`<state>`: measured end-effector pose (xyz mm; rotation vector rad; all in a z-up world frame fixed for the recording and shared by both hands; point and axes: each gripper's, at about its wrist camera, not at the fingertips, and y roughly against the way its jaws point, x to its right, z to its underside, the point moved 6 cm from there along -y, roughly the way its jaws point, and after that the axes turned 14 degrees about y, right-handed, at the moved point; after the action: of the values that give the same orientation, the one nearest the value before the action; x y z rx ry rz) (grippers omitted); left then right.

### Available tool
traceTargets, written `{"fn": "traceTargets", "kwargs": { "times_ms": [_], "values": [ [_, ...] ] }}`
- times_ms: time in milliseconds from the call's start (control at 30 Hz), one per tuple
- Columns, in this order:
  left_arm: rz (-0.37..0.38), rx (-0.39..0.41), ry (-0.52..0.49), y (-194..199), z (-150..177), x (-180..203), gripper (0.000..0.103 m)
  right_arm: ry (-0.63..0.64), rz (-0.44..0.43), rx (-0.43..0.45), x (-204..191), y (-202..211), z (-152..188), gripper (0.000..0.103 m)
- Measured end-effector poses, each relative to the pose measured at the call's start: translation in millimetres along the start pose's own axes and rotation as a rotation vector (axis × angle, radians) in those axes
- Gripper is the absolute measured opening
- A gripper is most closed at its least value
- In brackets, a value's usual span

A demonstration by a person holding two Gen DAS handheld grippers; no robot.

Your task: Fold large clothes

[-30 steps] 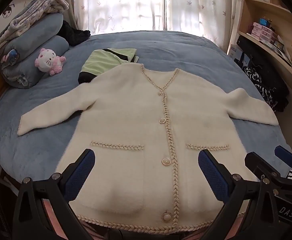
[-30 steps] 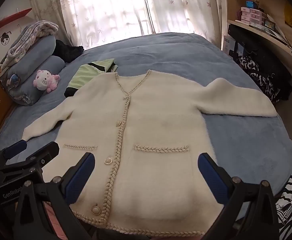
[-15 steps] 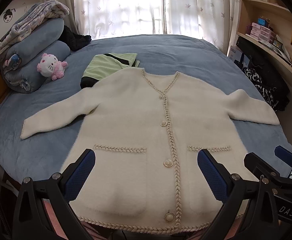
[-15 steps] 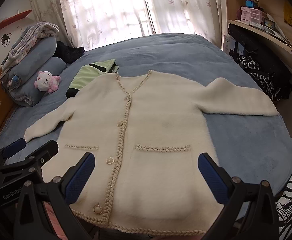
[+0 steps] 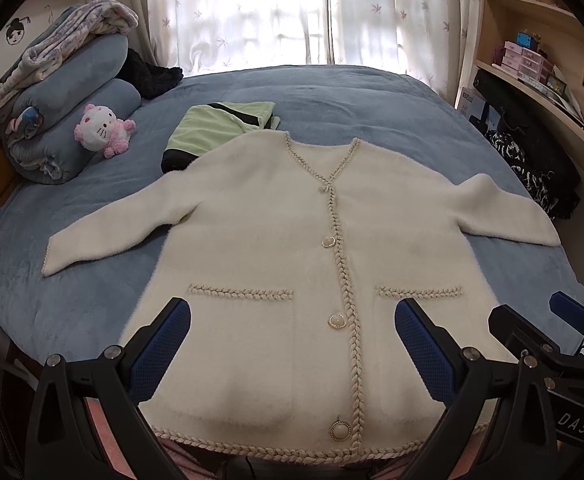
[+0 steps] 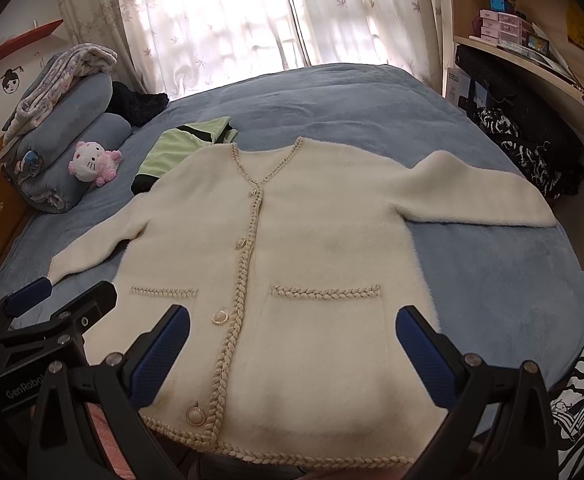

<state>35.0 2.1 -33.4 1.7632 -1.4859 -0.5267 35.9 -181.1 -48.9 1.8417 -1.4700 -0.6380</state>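
Note:
A cream fluffy cardigan (image 5: pixel 275 248) (image 6: pixel 324 240) with braided trim and pearl buttons lies flat, front up, on a blue bed (image 5: pixel 352 96) (image 6: pixel 332 92), both sleeves spread sideways. My left gripper (image 5: pixel 292 344) hovers above its lower hem, open, with nothing between the blue pads (image 5: pixel 159 348). My right gripper (image 6: pixel 292 344) hangs above the hem too, open and empty; it also shows at the right edge of the left wrist view as a gripper (image 5: pixel 548 344). The left gripper (image 6: pixel 51 308) appears at the lower left of the right wrist view.
A folded green and black garment (image 5: pixel 215 128) lies just beyond the cardigan's left shoulder. Rolled blue bedding (image 5: pixel 67 120) with a pink plush cat (image 5: pixel 99 128) sits at the far left. Shelves and dark bags (image 5: pixel 532 140) line the right wall. Curtains hang behind the bed.
Both cameras have drawn back and tilted up slightly, so the cardigan sits a little lower and farther in view. The cardigan itself has not moved and both grippers stayed open.

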Motion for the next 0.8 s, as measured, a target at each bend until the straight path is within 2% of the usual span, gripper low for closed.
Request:
{"fn": "traceTargets", "kwargs": {
  "times_ms": [800],
  "values": [
    [-0.019, -0.016, 0.003, -5, 10, -2, 0.101, -0.004, -0.004, -0.013, -1, -7, 4, 0.103]
  ]
}}
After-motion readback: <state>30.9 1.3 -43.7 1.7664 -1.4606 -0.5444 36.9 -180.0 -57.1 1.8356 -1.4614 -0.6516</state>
